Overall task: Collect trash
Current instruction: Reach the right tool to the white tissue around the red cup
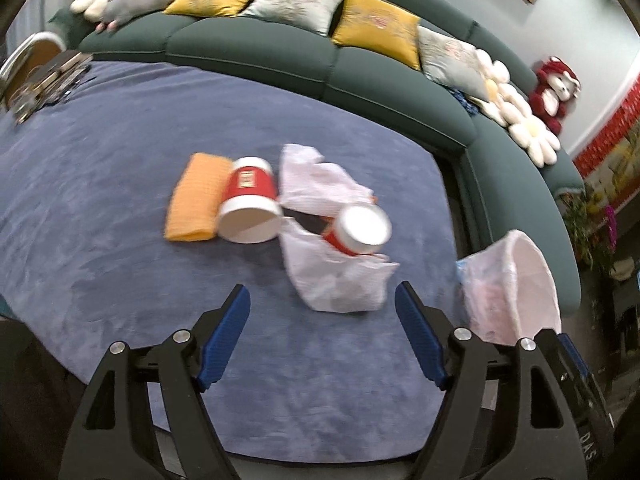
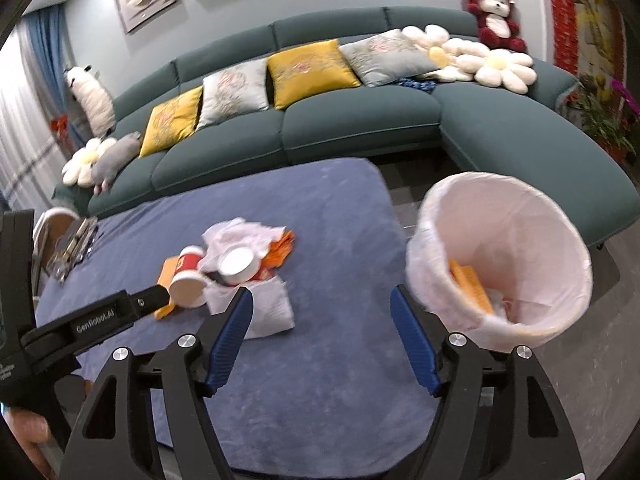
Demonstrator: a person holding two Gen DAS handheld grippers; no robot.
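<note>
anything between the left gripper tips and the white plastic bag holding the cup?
No. Left wrist view shows only bare blue cloth between the left gripper and the crumpled white plastic bag.

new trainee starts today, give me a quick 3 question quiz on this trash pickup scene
1. True or false: both the left gripper and the right gripper are empty.
2. Which item is already in the lined bin? A) a red paper cup B) a flat orange piece C) a yellow cushion
3. Fill in: the two red cups lie on the ____ tablecloth.

Key: 1 true; 2 B; 3 blue
</note>
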